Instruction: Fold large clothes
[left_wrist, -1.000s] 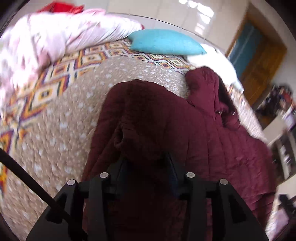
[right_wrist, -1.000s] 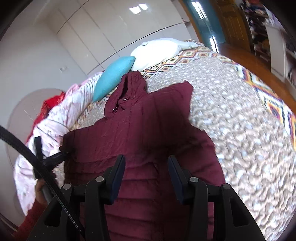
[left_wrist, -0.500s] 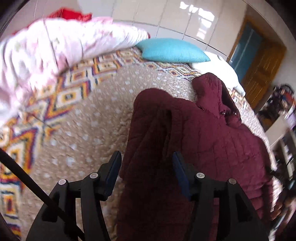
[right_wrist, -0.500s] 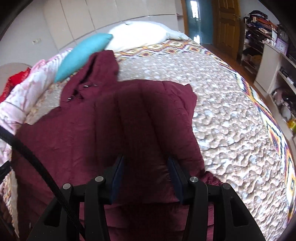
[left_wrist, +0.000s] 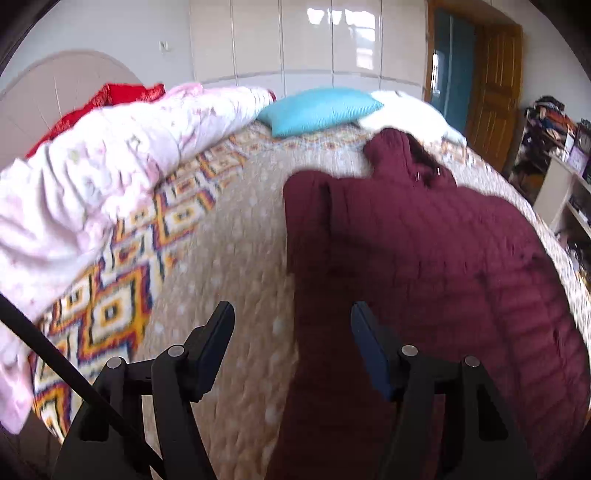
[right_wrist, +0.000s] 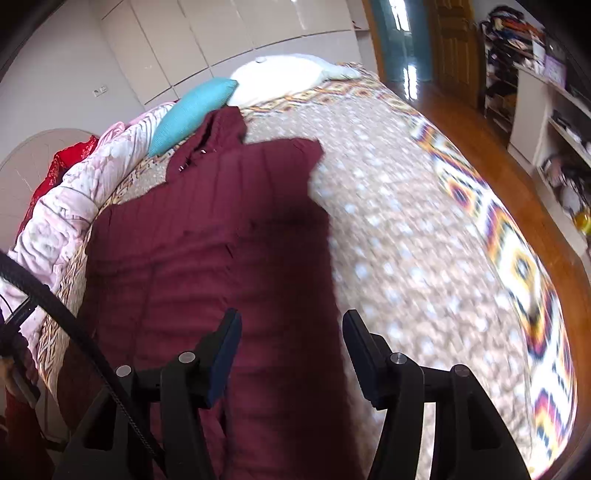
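A large maroon quilted hooded jacket (left_wrist: 424, 251) lies flat on the bed, hood toward the pillows, both sleeves folded in over the body. It also shows in the right wrist view (right_wrist: 221, 236). My left gripper (left_wrist: 291, 317) is open and empty, raised above the jacket's left edge. My right gripper (right_wrist: 291, 325) is open and empty, raised above the jacket's right edge.
The bed has a beige dotted quilt (left_wrist: 236, 258) with a colourful diamond border (right_wrist: 517, 258). A pink duvet (left_wrist: 92, 177), a teal pillow (left_wrist: 321, 109) and a white pillow (right_wrist: 280, 77) lie at the head. Shelves (right_wrist: 546, 92) and wooden floor (right_wrist: 491, 155) are on the right.
My left gripper opened, let go of the left sleeve, and pulled back and up. My right gripper lifted away too. Both sleeves now lie folded over the body.
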